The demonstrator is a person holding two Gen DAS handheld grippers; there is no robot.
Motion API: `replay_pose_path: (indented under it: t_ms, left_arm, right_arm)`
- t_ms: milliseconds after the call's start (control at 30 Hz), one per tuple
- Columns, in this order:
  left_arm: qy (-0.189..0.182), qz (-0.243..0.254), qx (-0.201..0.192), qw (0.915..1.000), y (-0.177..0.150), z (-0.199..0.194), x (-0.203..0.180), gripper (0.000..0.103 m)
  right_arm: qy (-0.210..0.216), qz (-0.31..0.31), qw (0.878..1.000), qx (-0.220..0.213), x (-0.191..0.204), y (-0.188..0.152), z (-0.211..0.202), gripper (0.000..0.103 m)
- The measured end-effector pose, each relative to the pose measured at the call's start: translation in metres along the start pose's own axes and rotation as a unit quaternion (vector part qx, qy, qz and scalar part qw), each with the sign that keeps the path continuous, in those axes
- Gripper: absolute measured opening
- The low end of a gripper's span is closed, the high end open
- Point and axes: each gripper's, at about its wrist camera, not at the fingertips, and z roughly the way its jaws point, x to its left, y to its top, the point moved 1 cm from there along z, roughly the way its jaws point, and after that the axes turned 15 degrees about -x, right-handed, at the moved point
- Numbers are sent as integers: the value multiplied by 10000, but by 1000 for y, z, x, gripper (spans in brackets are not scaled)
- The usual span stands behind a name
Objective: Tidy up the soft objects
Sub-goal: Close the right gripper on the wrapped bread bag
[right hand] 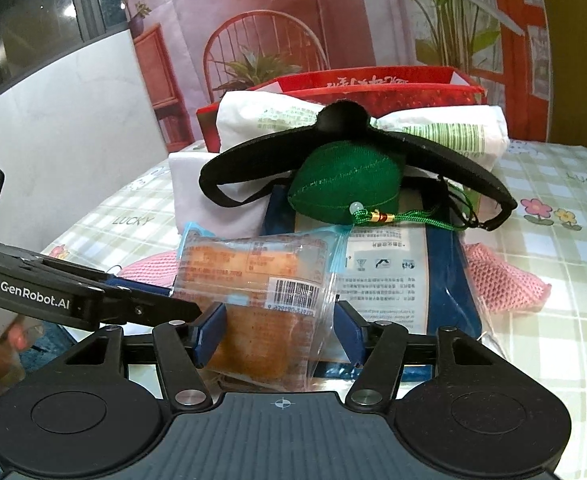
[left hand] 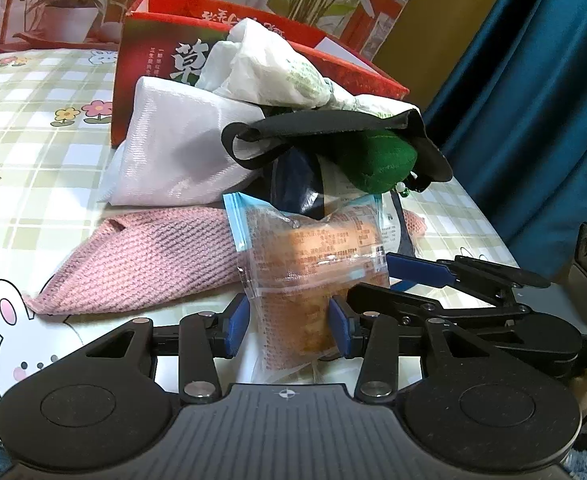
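Behind your snack packet (left hand: 313,276) a pink knit cloth (left hand: 149,264), white pouch (left hand: 181,148), green plush (right hand: 345,188) and black strap (right hand: 253,152) crowd the red box (left hand: 153,60); the packet stands upright above the checked bench (left hand: 33,128); your left gripper (left hand: 289,326) fingers pinch it; your right gripper (right hand: 279,330) fingers flank it, contact unclear.
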Motion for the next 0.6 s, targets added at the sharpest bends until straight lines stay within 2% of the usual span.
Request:
replay_pose_path:
  t_ms: [267,600]
  left_arm:
    - [-45,-18,-12,10000,0,3,-1,41]
    - [-53,29,-66,10000,0,3,-2,41]
  right_arm:
    - [99,129,9999,51,0,-1,2,51]
    - [87,335,9994,23,-3,-5,4,51]
